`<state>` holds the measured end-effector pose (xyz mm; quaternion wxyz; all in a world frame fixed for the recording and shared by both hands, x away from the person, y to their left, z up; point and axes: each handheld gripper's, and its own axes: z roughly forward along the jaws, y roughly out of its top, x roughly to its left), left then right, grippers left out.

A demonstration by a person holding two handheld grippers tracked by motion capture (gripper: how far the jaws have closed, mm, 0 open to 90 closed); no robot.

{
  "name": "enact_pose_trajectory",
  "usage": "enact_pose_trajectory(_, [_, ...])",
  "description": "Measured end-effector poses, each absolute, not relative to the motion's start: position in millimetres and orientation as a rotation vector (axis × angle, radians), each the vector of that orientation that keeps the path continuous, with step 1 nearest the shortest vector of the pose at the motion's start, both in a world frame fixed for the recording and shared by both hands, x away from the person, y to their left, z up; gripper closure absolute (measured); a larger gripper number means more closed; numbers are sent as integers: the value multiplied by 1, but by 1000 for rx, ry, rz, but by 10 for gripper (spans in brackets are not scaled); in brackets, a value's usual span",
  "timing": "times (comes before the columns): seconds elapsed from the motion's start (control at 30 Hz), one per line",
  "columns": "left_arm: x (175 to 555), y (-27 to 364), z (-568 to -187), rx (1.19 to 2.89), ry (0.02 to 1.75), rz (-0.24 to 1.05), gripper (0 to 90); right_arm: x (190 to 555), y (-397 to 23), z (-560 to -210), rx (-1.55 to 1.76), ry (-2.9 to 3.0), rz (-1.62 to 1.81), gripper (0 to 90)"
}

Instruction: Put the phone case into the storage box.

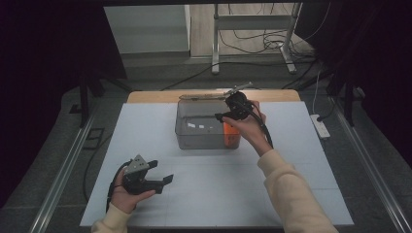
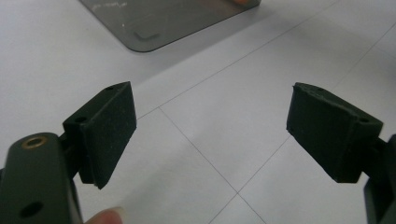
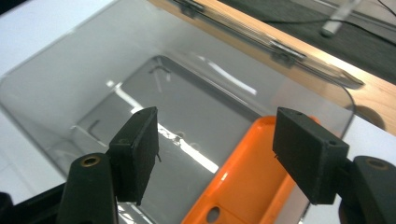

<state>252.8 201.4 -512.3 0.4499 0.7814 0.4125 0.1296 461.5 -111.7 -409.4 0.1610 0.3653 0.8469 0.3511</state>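
Note:
A clear plastic box (image 1: 200,130) stands at the middle of the white table, its lid swung back behind it. An orange piece (image 1: 231,134) leans inside the box at its right end; in the right gripper view that orange piece (image 3: 243,186) lies below the jaws. My right gripper (image 1: 221,115) hovers open over the box's right part, nothing between its jaws (image 3: 215,154). My left gripper (image 1: 163,172) rests open at the near left of the table, held in a hand, jaws wide apart over bare table (image 2: 212,130).
The white table cover (image 1: 214,194) is bordered by a wooden edge (image 1: 155,96) at the back. A power strip (image 1: 320,126) lies off the table's right side. Cables and a metal stand (image 1: 252,29) are on the floor beyond. A box corner (image 2: 154,28) shows ahead of the left gripper.

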Motion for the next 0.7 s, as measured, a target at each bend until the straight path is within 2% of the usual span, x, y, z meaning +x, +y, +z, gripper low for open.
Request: enact_pose_trajectory(0.7, [254,202,-511,1923,1028,318,161,437,-128,-406,894,2442,1153,307])
